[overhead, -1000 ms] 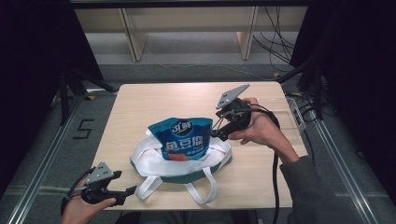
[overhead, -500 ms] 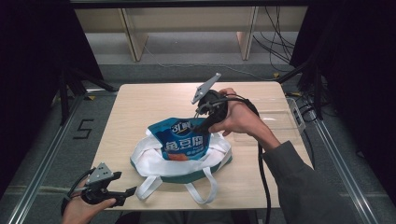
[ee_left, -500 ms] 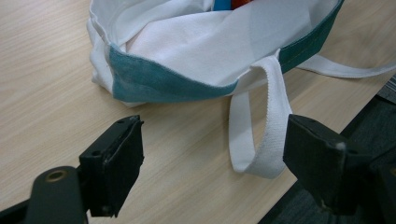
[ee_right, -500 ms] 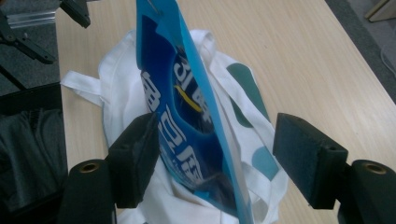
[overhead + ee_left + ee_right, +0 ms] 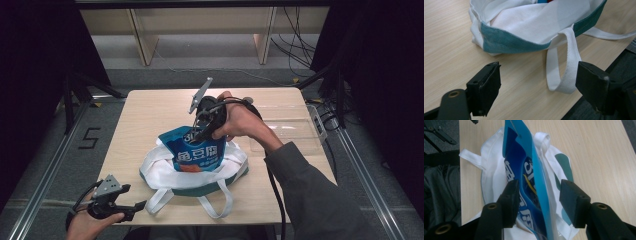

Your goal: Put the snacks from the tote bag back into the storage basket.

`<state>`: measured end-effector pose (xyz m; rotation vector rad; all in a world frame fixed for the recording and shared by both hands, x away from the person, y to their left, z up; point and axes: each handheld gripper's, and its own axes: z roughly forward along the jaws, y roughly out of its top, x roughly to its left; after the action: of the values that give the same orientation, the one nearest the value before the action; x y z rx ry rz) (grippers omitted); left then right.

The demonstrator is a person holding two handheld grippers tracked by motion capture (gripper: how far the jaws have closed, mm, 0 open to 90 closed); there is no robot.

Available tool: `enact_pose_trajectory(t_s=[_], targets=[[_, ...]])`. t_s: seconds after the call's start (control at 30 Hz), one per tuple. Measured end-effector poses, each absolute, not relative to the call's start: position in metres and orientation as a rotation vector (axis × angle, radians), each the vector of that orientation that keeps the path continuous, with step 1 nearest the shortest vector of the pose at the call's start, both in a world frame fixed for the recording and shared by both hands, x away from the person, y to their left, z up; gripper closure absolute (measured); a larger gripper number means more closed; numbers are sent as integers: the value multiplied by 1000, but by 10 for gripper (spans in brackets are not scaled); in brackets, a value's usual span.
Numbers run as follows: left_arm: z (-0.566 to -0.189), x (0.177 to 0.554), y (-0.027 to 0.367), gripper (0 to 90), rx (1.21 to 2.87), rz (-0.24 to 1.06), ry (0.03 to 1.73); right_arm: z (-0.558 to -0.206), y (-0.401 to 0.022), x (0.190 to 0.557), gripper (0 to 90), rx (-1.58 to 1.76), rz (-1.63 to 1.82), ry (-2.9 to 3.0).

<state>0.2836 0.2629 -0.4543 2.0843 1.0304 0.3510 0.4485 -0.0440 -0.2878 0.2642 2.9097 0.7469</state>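
Jaws of right gripper (image 5: 537,202) have just been closing, straddling top of blue snack pouch (image 5: 192,152) upright in white tote bag (image 5: 155,170); not gripped yet. Left gripper (image 5: 537,87) open, idle nr bag strap (image 5: 570,62). Pouch part in, w/ pushing down left.

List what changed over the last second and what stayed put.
The right gripper moved left across the table from beside the blue snack bag to over its top edge; its fingers have just been closing, the bag's top between them, one finger still apart. The left gripper, the snack bag and the white tote bag stayed put.
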Motion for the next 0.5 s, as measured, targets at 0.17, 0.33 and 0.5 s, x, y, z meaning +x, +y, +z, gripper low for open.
enact_pose_trajectory(t_s=[0.17,0.33,0.5], targets=[[-454,284,263,194,2086,362,1019,-289,-38,451,615,266,697,2937],[-454,284,263,194,2080,350,1029,-291,-33,458,679,150,665,2934],[-454,284,263,194,2084,346,1034,-291,-31,459,765,201,622,2966]])
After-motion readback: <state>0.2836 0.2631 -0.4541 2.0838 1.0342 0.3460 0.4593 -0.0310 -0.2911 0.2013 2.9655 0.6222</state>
